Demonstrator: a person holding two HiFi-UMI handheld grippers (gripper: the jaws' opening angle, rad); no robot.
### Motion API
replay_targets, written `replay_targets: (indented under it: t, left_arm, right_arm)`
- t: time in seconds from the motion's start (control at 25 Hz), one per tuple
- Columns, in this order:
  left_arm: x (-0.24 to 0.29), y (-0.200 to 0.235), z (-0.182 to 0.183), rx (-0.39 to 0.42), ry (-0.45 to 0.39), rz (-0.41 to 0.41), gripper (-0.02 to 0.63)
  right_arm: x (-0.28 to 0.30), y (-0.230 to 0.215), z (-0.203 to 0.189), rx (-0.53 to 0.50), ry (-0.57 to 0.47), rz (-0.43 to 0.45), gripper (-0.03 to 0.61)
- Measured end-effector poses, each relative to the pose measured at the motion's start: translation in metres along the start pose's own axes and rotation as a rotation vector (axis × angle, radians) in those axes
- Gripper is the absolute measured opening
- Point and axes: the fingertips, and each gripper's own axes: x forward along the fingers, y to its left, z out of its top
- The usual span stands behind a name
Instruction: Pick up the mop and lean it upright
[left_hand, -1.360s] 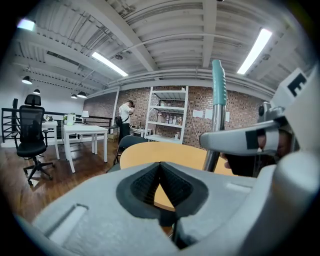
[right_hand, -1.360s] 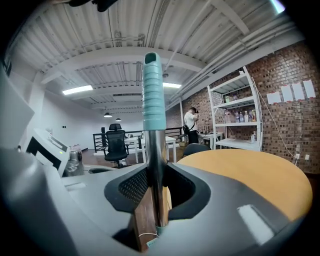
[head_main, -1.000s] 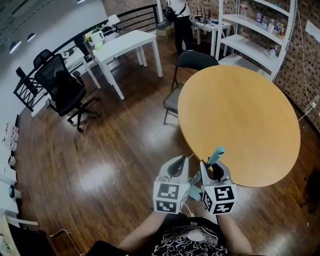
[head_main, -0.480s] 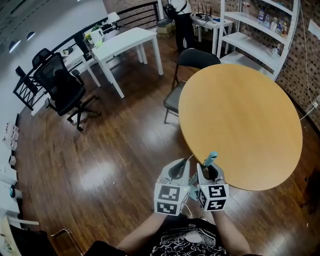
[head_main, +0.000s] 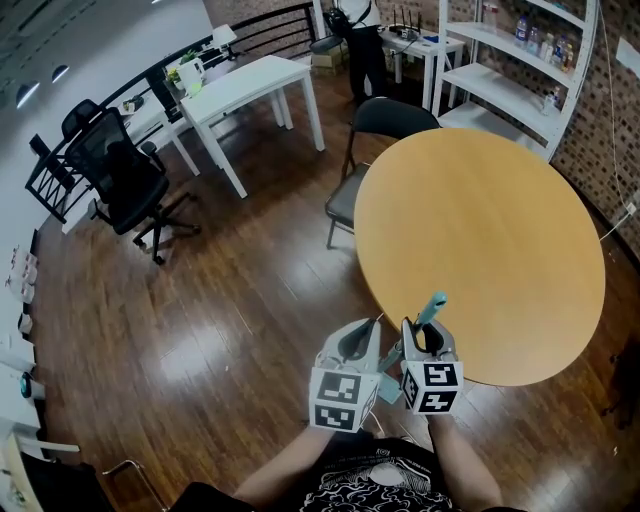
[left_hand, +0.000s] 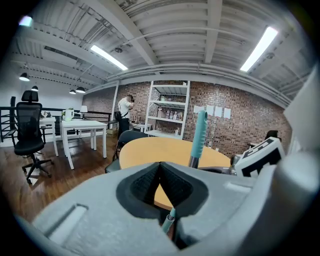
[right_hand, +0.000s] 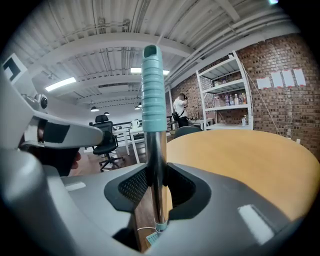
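Observation:
The mop handle (head_main: 432, 310), a metal pole with a ribbed teal grip, stands nearly upright at the near edge of the round wooden table (head_main: 480, 240). My right gripper (head_main: 428, 345) is shut on the metal pole just below the grip. In the right gripper view the pole (right_hand: 153, 150) runs straight up between the pads (right_hand: 136, 186). My left gripper (head_main: 355, 345) sits close to the left of it, its pads meeting. The left gripper view shows the teal grip (left_hand: 200, 132) to the right and a thin teal-tipped rod (left_hand: 170, 220) low behind the pads. The mop head is hidden.
A black chair (head_main: 375, 125) is tucked at the round table's far side. A black office chair (head_main: 125, 170) and a white table (head_main: 250, 85) stand at the back left. White shelves (head_main: 510, 60) line the brick wall, and a person (head_main: 362, 40) stands at the back.
My right gripper has sunk a little with the mop handle still in it. The left gripper has kept its place.

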Motion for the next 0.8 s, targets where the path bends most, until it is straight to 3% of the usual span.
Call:
replay_targets:
  t: [0.8]
  left_arm:
    - [-0.002,-0.005,0.000,0.001,-0.003,0.016,0.003]
  right_arm:
    - [-0.004,-0.003,-0.004,-0.052,0.017,0.009,0.142]
